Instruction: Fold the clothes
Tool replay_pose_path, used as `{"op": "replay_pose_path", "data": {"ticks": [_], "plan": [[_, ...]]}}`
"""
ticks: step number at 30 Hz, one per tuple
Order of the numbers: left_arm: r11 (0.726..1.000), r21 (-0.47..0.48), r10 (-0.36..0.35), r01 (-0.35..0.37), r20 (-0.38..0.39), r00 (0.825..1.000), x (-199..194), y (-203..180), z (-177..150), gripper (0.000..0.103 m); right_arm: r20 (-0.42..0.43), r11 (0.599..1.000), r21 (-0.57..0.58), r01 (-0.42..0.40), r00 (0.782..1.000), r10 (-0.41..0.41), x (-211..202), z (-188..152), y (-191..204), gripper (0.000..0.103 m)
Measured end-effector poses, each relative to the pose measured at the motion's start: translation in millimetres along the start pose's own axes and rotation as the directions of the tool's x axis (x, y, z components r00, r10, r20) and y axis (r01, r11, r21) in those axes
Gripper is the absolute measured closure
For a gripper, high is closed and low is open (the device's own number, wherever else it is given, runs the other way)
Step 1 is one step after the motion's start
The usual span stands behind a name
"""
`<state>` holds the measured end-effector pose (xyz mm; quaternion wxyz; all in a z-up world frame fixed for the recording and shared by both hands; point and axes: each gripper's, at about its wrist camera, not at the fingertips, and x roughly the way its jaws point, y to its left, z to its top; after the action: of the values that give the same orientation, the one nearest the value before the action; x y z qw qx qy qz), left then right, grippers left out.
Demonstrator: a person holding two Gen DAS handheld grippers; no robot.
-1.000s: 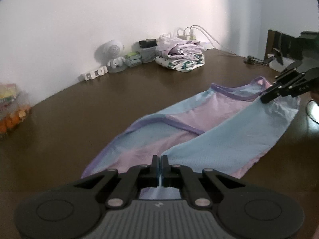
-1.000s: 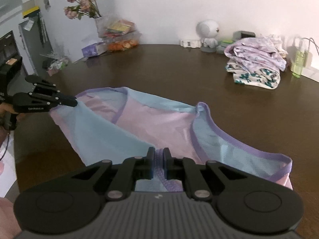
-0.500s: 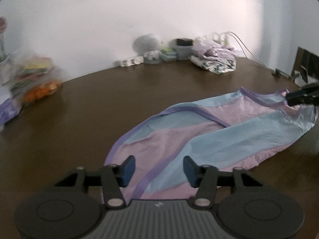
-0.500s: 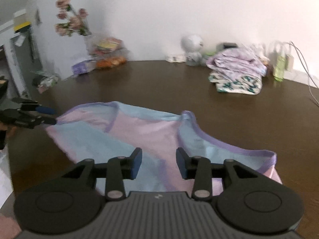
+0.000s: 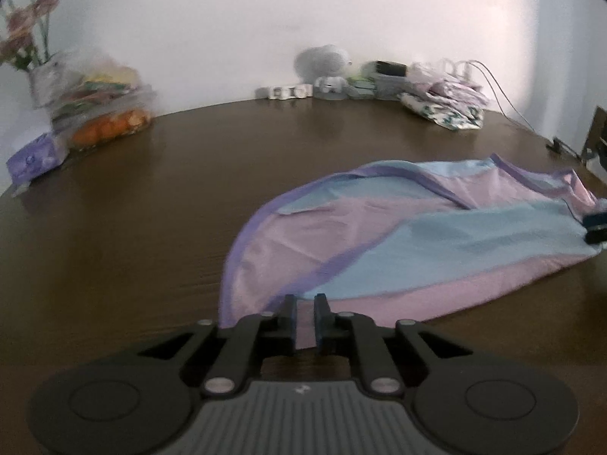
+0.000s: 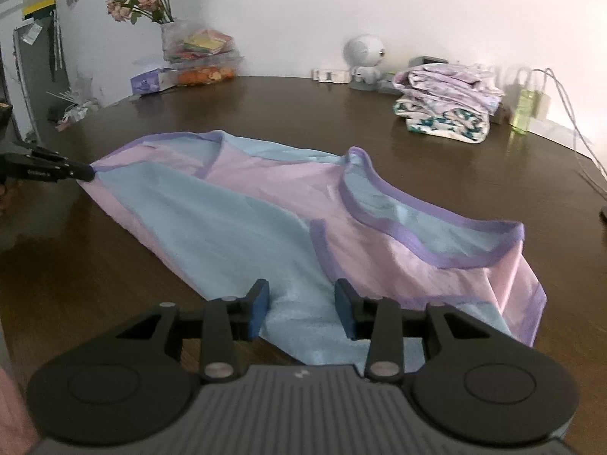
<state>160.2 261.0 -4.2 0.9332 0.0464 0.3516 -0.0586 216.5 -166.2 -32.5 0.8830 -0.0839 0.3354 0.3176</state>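
A pink and light-blue garment (image 5: 417, 235) with purple trim lies spread on the dark wooden table (image 5: 151, 227). My left gripper (image 5: 304, 320) sits at its near purple-hemmed end, fingers drawn almost together with pink cloth between them. From the right wrist view the same garment (image 6: 265, 197) stretches away to the left, where the left gripper (image 6: 89, 172) pinches its far corner. My right gripper (image 6: 302, 307) is open, its blue pads either side of the light-blue cloth at the near edge. It shows as blue pads (image 5: 593, 223) at the garment's far right end.
A pile of folded clothes (image 6: 444, 113) stands at the back of the table beside a white round gadget (image 6: 364, 53) and a green bottle (image 6: 525, 106) with cables. A flower vase (image 6: 170, 34), a bag of oranges (image 5: 110, 129) and a tissue pack (image 5: 34, 159) are at the back left.
Both grippers let go of the garment and opened as it settled on the table. The left one has since closed again on the near hem; the right one stays open.
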Motion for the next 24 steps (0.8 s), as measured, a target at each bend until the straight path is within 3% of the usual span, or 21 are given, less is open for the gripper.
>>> {"op": "replay_pose_path", "data": {"ticks": [4,8,12,16,22,24], "plan": [[1.000,-0.001,0.008,-0.008,0.016,1.000,-3.7,2.4,2.3,0.092,0.045,0.999,0.043,-0.005,0.999,0.003,-18.2,-2.2,-4.1,0.058],[1.000,-0.003,0.016,-0.015,0.033,0.999,-7.4,4.8,4.5,0.077,0.093,0.994,0.066,0.091,0.991,-0.097,-47.9,-6.7,-14.4,0.055],[0.999,0.038,-0.027,0.025,0.060,0.998,-9.5,-10.6,14.7,0.072,0.066,0.981,0.101,0.167,0.983,-0.174,-57.3,-17.5,-28.7,0.055],[0.998,0.044,-0.036,0.036,0.002,0.999,9.7,-19.3,15.6,0.072,0.031,0.976,0.097,0.195,0.980,-0.198,-49.0,-23.5,-32.2,0.055],[0.999,-0.009,-0.042,0.041,-0.027,0.999,20.6,-13.6,9.4,0.070,-0.004,0.974,0.119,0.193,0.981,-0.194,-43.9,-33.4,-42.4,0.054],[0.999,-0.018,-0.047,0.046,-0.033,0.998,19.6,-13.6,10.9,0.061,-0.001,0.975,0.125,0.182,0.983,-0.184,-44.6,-34.2,-42.9,0.052]]}}
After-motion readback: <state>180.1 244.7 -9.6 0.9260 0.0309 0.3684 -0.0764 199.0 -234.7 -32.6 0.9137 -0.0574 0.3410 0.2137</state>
